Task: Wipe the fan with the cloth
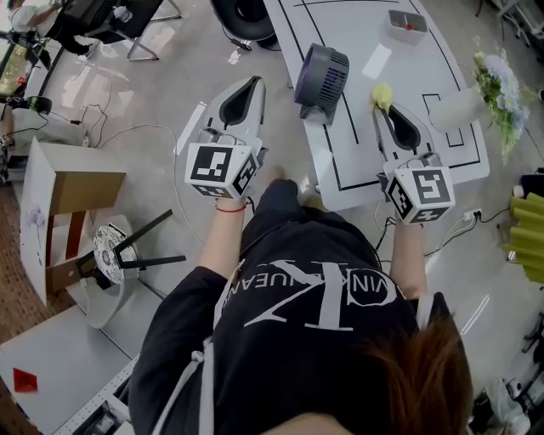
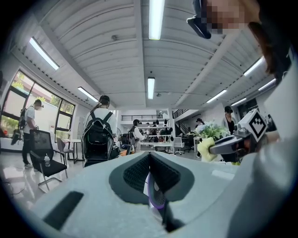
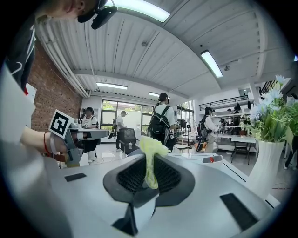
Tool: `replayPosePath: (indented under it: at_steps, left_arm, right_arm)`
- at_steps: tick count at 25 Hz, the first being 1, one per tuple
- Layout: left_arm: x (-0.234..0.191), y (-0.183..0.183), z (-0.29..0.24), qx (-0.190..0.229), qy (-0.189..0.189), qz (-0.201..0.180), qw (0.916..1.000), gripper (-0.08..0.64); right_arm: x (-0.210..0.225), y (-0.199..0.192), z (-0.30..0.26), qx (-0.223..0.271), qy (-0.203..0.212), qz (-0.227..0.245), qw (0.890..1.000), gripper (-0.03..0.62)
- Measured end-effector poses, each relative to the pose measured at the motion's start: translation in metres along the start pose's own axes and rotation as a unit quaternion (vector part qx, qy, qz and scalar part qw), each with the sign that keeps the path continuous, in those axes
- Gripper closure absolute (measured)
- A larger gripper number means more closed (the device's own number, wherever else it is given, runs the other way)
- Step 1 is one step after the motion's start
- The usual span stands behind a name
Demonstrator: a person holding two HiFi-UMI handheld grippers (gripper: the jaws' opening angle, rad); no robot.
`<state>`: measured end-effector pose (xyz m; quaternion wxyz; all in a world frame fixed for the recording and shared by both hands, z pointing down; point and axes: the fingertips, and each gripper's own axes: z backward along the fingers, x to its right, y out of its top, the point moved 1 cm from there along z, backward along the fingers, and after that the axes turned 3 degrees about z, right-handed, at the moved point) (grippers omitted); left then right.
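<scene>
A grey and purple fan (image 1: 323, 78) stands on the white table (image 1: 425, 161) between my two grippers. The right gripper (image 1: 380, 106) is shut on a yellow cloth (image 1: 382, 95), which sticks up out of its jaws (image 3: 150, 153) just right of the fan. To the fan's left, out over the floor, the left gripper (image 1: 257, 81) is shut with nothing in it. In the left gripper view a sliver of the fan's purple ring (image 2: 157, 193) shows behind the closed jaws, and the cloth (image 2: 205, 148) appears at the right.
A white vase of flowers (image 1: 497, 93) stands at the table's right end, and a small grey tray (image 1: 406, 24) lies at its far end. A cardboard box (image 1: 64, 212) sits on the floor to the left. People and chairs fill the room behind.
</scene>
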<state>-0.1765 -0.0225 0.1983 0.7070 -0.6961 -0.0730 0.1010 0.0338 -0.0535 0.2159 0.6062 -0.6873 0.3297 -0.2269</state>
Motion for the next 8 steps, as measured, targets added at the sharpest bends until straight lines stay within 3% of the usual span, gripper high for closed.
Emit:
replayPosePath:
  at_steps: [8]
  left_arm:
    - [0.0019, 0.0012, 0.0048, -0.005, -0.003, -0.006, 1.0, 0.549]
  right_arm:
    - [-0.0047, 0.0002, 0.0037, 0.001, 0.002, 0.0, 1.0, 0.541]
